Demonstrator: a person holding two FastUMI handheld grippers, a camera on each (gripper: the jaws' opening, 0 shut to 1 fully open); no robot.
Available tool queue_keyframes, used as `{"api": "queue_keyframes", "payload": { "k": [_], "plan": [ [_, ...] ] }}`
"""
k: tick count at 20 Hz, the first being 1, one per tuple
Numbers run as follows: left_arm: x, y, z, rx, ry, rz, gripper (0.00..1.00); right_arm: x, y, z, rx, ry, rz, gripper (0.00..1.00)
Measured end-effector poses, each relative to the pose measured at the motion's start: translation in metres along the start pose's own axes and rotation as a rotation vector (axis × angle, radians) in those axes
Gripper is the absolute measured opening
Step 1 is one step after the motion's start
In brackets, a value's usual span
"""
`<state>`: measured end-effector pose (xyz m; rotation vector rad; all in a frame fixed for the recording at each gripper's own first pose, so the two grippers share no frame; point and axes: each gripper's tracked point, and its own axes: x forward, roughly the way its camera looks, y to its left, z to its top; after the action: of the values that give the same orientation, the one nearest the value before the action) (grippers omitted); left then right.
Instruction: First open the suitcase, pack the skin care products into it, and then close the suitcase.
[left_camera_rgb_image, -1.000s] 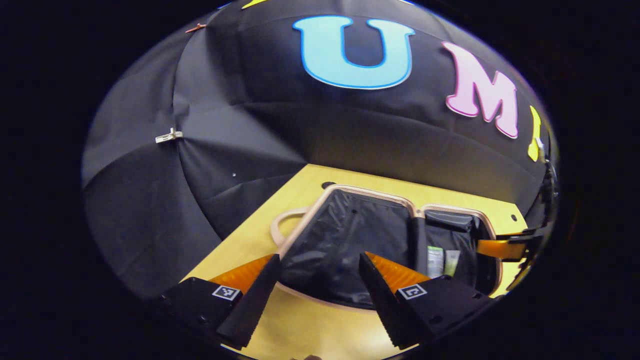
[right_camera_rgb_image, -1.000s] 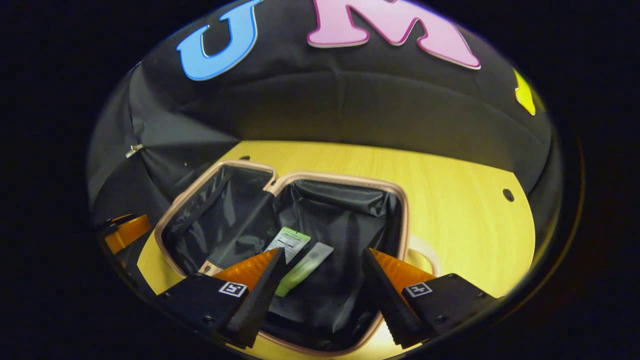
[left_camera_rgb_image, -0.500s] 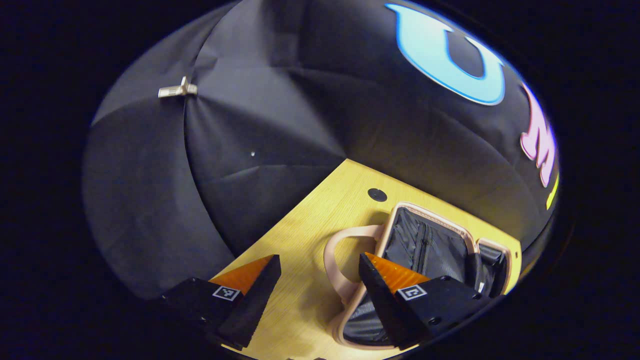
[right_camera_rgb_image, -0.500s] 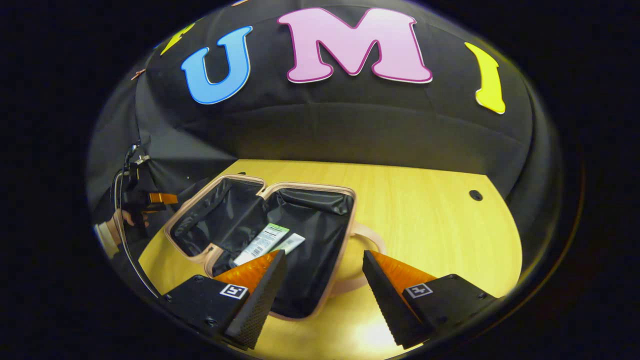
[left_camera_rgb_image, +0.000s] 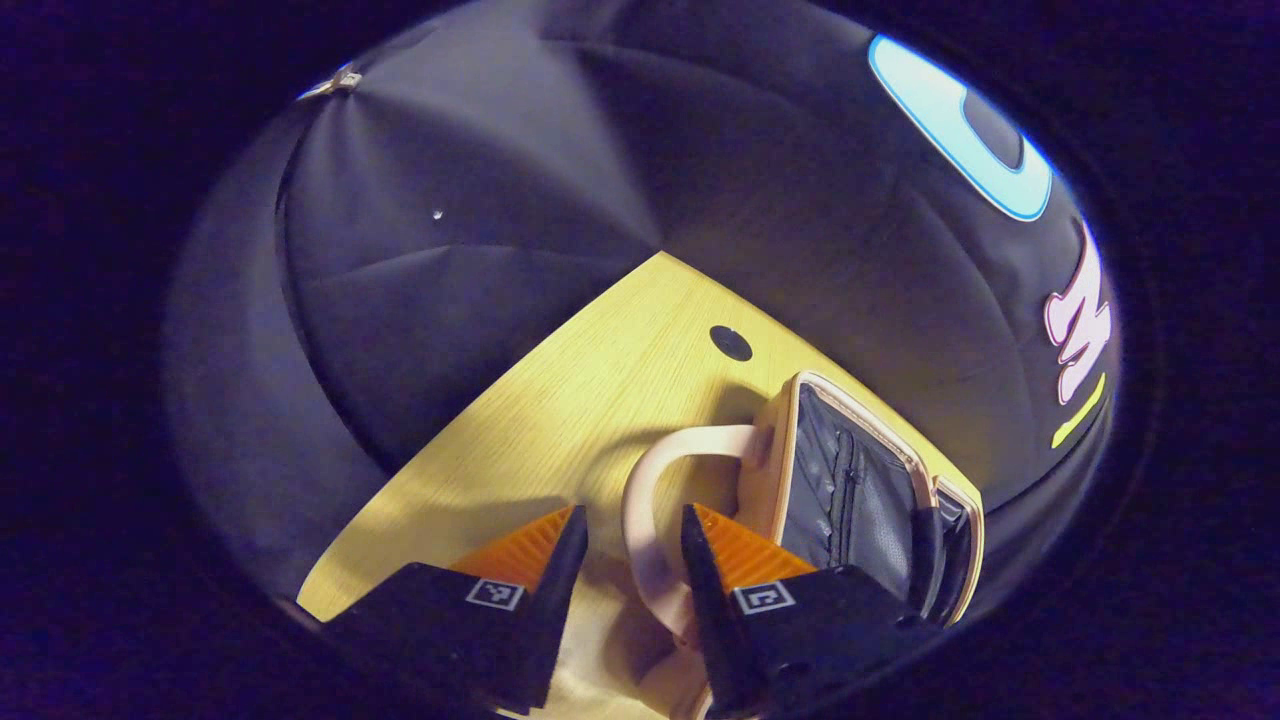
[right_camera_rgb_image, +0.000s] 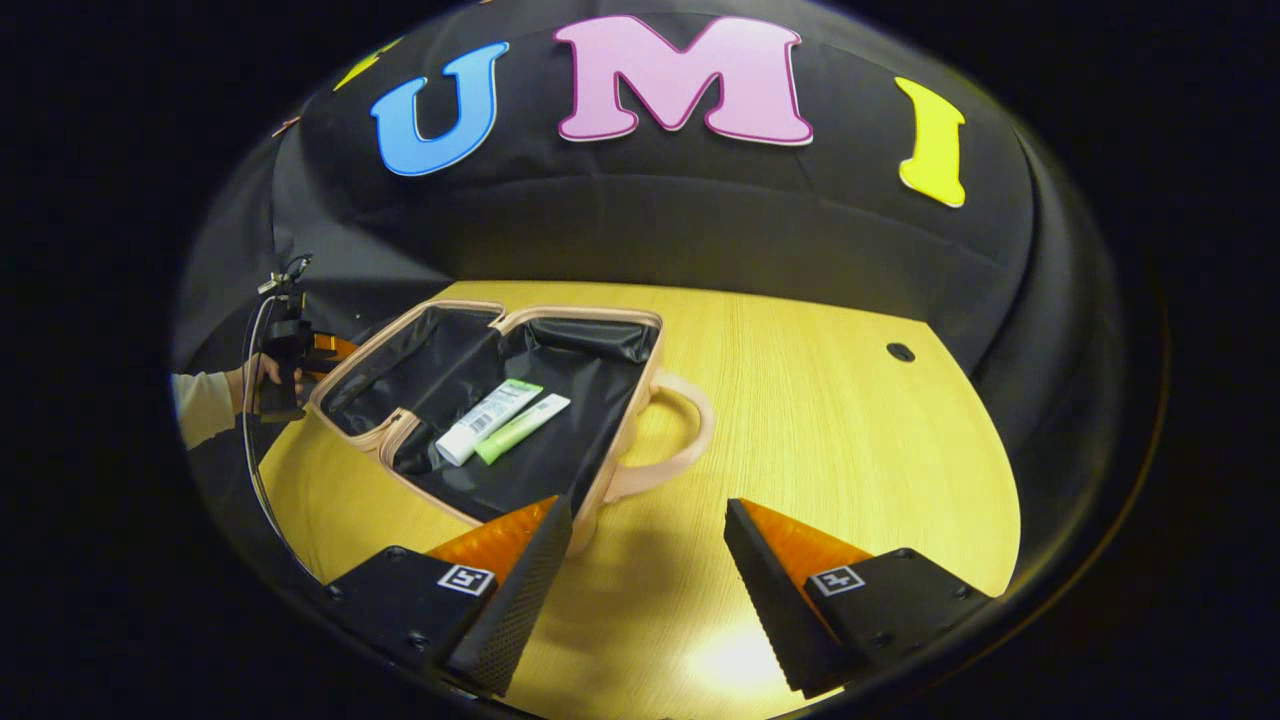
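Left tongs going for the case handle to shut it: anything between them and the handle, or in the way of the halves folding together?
Nothing visible. The left tongs already straddle the handle, open and not clamped. The suitcase lies open with two tubes flat inside one half, below the rim.

One suitcase (right_camera_rgb_image: 560, 400) lies open on the one table (right_camera_rgb_image: 830, 430), showing two lined halves and two looped carry handles, one (right_camera_rgb_image: 670, 440) seen in the right gripper view and one (left_camera_rgb_image: 650, 500) in the left gripper view. Inside it lie two skin care tubes side by side, one white tube (right_camera_rgb_image: 488, 421) and one green tube (right_camera_rgb_image: 522, 428). Two tongs are in sight, the left tongs (left_camera_rgb_image: 628, 560) and the right tongs (right_camera_rgb_image: 645, 560), each with two fingers, and one round hole (right_camera_rgb_image: 900, 352) shows in the table top in each view.
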<state>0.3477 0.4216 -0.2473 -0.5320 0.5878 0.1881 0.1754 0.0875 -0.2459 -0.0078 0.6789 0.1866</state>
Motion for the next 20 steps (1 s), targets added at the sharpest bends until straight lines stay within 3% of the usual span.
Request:
{"api": "queue_keyframes", "payload": {
  "k": [2, 4, 6, 10, 12, 16, 20],
  "plan": [
    [0.001, -0.003, 0.003, 0.017, -0.01, 0.006, 0.36, -0.005, -0.006, 0.0, -0.008, -0.022, -0.014, 0.98],
    [-0.011, -0.013, 0.015, 0.051, -0.044, 0.008, 0.21, -0.007, -0.009, -0.002, -0.008, -0.029, -0.022, 0.98],
    [-0.034, -0.028, 0.029, 0.143, -0.091, 0.033, 0.12, -0.01, -0.011, -0.001, 0.015, -0.031, -0.02, 0.98],
    [-0.104, -0.098, 0.079, 0.502, -0.235, 0.063, 0.07, -0.019, -0.023, 0.01, 0.067, -0.036, -0.012, 0.98],
    [-0.141, -0.161, 0.093, 0.587, -0.3, 0.01, 0.06, -0.023, -0.029, 0.019, 0.094, -0.046, -0.005, 0.98],
    [-0.206, -0.293, 0.072, 0.654, -0.32, -0.123, 0.06, -0.029, -0.048, 0.035, 0.122, -0.066, 0.019, 0.98],
    [-0.221, -0.41, 0.013, 0.586, -0.281, -0.23, 0.06, -0.037, -0.078, 0.052, 0.174, -0.09, 0.024, 0.98]
  ]
}}
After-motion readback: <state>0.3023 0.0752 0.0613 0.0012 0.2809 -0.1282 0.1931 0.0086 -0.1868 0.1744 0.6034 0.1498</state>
